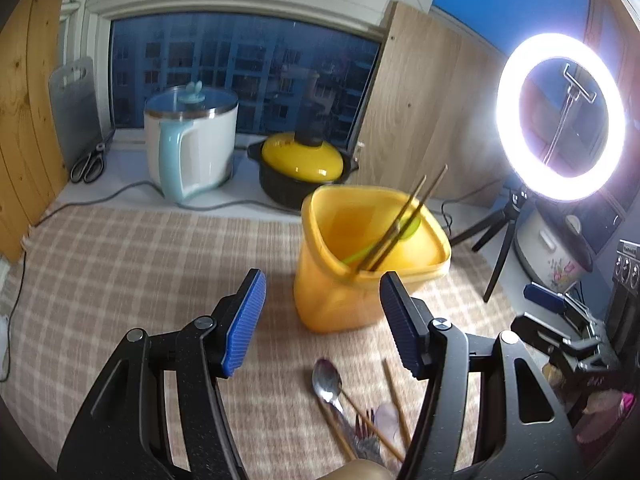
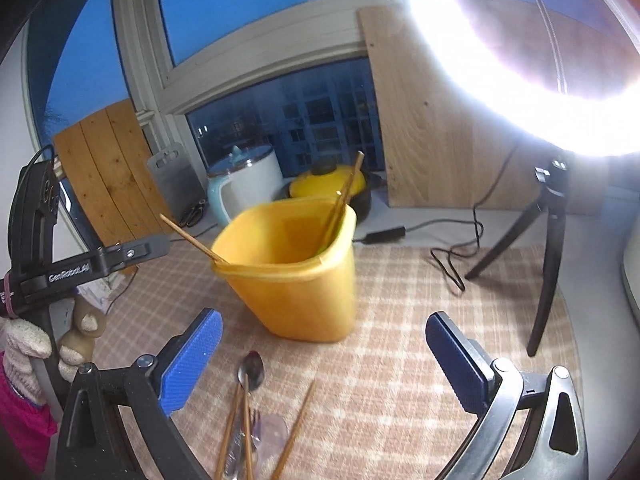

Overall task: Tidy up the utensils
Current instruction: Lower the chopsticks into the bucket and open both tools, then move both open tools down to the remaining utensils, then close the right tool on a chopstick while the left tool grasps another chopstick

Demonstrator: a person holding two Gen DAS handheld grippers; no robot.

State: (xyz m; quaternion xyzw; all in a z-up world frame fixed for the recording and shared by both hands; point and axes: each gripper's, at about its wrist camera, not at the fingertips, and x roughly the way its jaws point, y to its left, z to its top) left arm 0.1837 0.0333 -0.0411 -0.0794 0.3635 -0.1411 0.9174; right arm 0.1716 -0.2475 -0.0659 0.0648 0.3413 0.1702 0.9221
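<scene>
A yellow plastic container (image 1: 340,300) (image 2: 296,292) stands on the checked cloth and holds chopsticks (image 1: 404,220) (image 2: 345,200) and a green spoon (image 1: 412,227). One more chopstick (image 2: 192,240) leans over its left rim. My left gripper (image 1: 322,326) is open just short of the container, with nothing between its blue pads. My right gripper (image 2: 324,364) is wide open and also has nothing in it. Below both lie a metal spoon (image 1: 327,378) (image 2: 251,368), loose chopsticks (image 1: 396,400) (image 2: 298,428), a fork (image 1: 364,434) and a clear spoon (image 1: 386,416). A gloved hand (image 2: 24,344) holds the left gripper.
On the sill behind stand a white kettle (image 1: 192,144), a black pot with a yellow lid (image 1: 304,160), scissors (image 1: 90,164) and a grey board (image 1: 74,112). A ring light on a tripod (image 1: 560,116) (image 2: 548,216) and cables (image 2: 452,264) take up the right side.
</scene>
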